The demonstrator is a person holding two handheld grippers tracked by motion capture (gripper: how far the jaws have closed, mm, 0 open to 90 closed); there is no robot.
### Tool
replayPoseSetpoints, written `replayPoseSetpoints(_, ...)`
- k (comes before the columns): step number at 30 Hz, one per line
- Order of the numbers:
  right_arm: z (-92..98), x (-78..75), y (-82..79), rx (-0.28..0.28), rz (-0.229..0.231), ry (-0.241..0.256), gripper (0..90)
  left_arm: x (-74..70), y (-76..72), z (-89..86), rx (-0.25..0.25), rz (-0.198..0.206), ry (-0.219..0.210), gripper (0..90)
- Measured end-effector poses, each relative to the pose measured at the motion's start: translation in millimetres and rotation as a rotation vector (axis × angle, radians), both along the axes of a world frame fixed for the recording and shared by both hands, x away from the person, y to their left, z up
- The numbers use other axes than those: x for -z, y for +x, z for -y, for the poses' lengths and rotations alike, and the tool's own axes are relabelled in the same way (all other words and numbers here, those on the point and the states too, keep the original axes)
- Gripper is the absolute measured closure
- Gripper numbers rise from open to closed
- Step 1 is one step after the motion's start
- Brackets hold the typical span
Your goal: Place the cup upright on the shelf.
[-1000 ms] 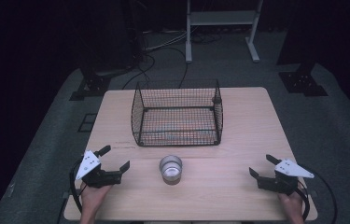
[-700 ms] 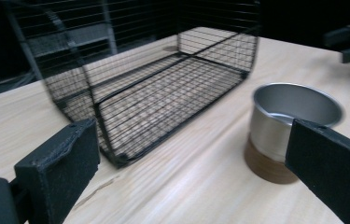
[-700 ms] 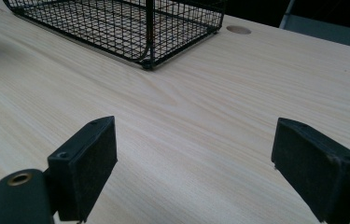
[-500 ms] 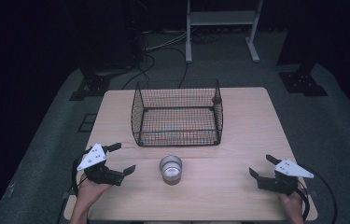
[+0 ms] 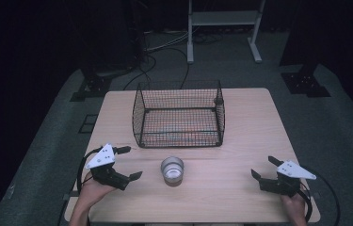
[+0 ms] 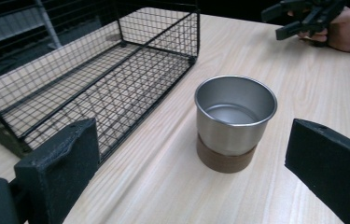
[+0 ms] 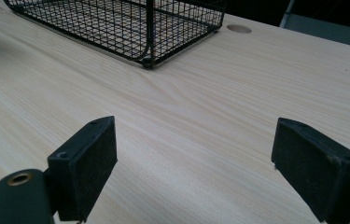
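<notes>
- The wooden table point(image 5: 240, 197) takes up the middle of the high view, pale grain running across it, dark floor all around.
- On its far half sits the black wire basket point(image 5: 179, 114), open at the top, nothing inside it – in the left gripper view its near corner point(image 6: 116, 79) stands just beside the cup, not touching.
- Left gripper point(image 5: 129, 163) at the near left edge, held in the person's left hand point(image 5: 92, 193), jaws spread wide and gripping nothing; it points in toward the cup, which sits ahead of the gap between the two black pads point(image 6: 65, 163), not yet between them.
- Right gripper point(image 5: 264, 168) at the near right edge, low over bare wood – jaws wide apart too, holding nothing, well apart from the cup.
- The metal cup point(image 5: 172, 170) stands upright on the table just in front of the basket's near wall, between the two grippers and closer to the left one; it has a brown band round its base and looks empty point(image 6: 234, 122).
</notes>
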State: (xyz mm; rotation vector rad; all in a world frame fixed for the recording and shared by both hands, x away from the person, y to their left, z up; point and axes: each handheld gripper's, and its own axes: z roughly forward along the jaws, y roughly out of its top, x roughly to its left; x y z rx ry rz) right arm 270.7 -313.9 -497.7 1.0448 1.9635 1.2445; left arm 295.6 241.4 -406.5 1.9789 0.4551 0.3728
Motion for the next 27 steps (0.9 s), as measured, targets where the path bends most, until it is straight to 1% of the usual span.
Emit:
replayPoseSetpoints(3, -0.1, 0.0, 0.0, 0.0, 0.0, 0.0, 13.5, -0.9, 1.7, 3.8, 0.015, -0.007, 0.005, 2.1)
replayPoseSetpoints(5, -0.1, 0.0, 0.0, 0.0, 0.0, 0.0, 13.5, -1.6, 3.1, 8.2, 0.036, -0.015, 0.021, 2.1)
replayPoseSetpoints(6, -0.1, 0.0, 0.0, 0.0, 0.0, 0.0, 13.5, -1.6, 3.1, 8.2, 0.036, -0.015, 0.021, 2.1)
replayPoseSetpoints(9, -0.1, 0.1, 0.0, -0.001, 0.001, -0.001, 13.5, -2.8, 4.6, 13.9, 0.041, -0.022, 0.048, 2.1)
replayPoseSetpoints(10, -0.2, 0.0, 0.0, -0.001, 0.001, -0.001, 13.5, -2.8, 4.6, 13.9, 0.041, -0.022, 0.048, 2.1)
replayPoseSetpoints(16, -0.2, 0.1, 0.0, -0.002, 0.001, -0.001, 13.5, -2.5, 8.3, 22.1, 0.069, -0.04, 0.055, 2.1)
replayPoseSetpoints(17, -0.2, 0.1, 0.0, -0.002, 0.002, -0.002, 13.5, -1.9, 9.9, 25.1, 0.077, -0.045, 0.067, 2.1)
replayPoseSetpoints(18, -0.2, 0.1, 0.0, -0.002, 0.002, -0.002, 13.5, -1.9, 9.9, 25.1, 0.077, -0.045, 0.067, 2.1)
replayPoseSetpoints(22, -0.1, 0.0, 0.0, -0.003, 0.003, -0.002, 13.4, 0.5, 13.8, 32.8, 0.103, -0.064, 0.087, 2.1)
replayPoseSetpoints(27, -0.2, 0.0, 0.2, -0.003, 0.003, -0.001, 13.5, 2.3, 17.6, 40.0, 0.113, -0.064, 0.107, 2.1)
